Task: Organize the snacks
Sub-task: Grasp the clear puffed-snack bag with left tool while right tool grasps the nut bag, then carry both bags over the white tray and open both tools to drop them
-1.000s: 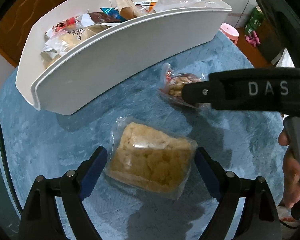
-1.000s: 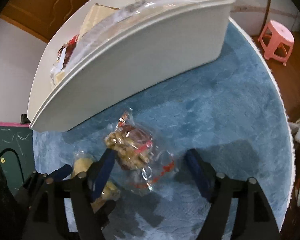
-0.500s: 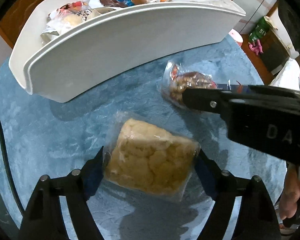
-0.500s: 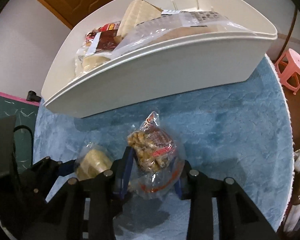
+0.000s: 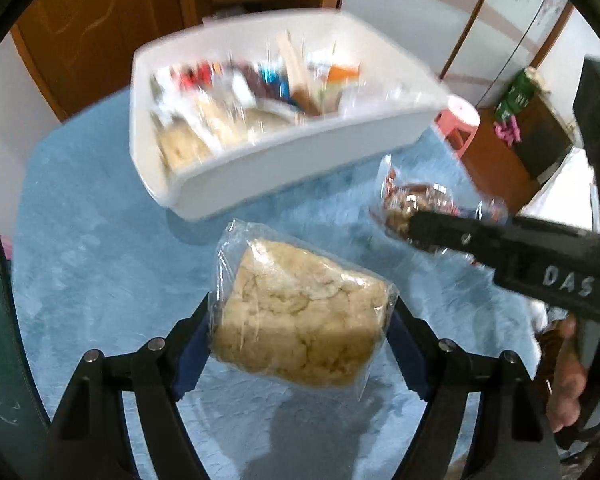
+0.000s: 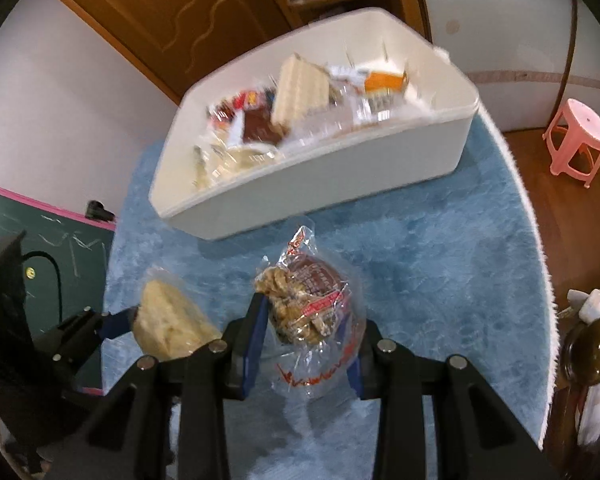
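My left gripper point(image 5: 300, 344) is shut on a clear bag of pale yellow pastry point(image 5: 300, 316) and holds it lifted above the blue table cover. The pastry bag also shows in the right wrist view point(image 6: 168, 328). My right gripper point(image 6: 310, 340) is shut on a clear bag of brown nut snack with red print point(image 6: 308, 304), also lifted; it shows in the left wrist view point(image 5: 412, 200). A white bin point(image 5: 300, 172) holding several snack packs stands beyond both grippers, also in the right wrist view point(image 6: 340, 176).
The round table has a fluffy blue cover point(image 6: 440, 272). A pink stool point(image 6: 576, 140) stands on the wooden floor to the right. A green chalkboard point(image 6: 52, 240) is at the left. A brown wooden door point(image 5: 88, 28) is behind the bin.
Both grippers closed on their bags and lifted them off the table. The bin now looks farther away and its contents show from above.
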`<state>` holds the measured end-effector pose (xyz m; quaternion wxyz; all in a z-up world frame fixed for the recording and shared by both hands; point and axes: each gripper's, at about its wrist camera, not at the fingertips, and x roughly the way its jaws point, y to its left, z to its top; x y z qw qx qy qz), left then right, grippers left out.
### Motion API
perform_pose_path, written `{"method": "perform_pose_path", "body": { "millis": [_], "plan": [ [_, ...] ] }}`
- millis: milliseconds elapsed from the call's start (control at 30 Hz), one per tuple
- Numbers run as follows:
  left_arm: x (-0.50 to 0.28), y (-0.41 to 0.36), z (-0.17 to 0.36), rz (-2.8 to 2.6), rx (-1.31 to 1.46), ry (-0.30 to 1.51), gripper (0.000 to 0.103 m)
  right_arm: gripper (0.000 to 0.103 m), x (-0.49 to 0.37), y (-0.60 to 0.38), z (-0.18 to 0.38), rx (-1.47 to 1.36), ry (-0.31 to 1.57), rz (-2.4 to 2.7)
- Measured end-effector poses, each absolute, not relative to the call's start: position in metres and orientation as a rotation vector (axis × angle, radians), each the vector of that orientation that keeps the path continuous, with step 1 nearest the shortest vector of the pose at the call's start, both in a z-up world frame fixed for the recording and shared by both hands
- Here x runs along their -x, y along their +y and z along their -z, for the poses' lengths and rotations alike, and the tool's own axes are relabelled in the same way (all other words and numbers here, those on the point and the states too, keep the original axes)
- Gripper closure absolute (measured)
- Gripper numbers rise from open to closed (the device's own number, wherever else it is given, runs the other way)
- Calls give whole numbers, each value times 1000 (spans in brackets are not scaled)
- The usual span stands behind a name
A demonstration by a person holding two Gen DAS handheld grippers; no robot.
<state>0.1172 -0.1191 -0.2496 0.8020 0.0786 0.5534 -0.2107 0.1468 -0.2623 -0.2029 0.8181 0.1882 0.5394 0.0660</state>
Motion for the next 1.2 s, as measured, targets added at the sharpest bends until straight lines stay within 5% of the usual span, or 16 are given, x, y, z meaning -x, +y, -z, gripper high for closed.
{"method": "perform_pose_path", "body": {
  "millis": [600, 900, 1200],
  "plan": [
    [-188, -115, 53, 337, -118, 795, 25, 68, -164, -266, 39, -308, 748, -122],
    [-260, -124, 59, 250, -65, 809, 25, 68, -225, -281, 15, -267, 673, -34],
    [-302, -137, 121, 194, -32, 918, 20, 64, -283, -288, 71, -248, 824, 25]
  ]
}}
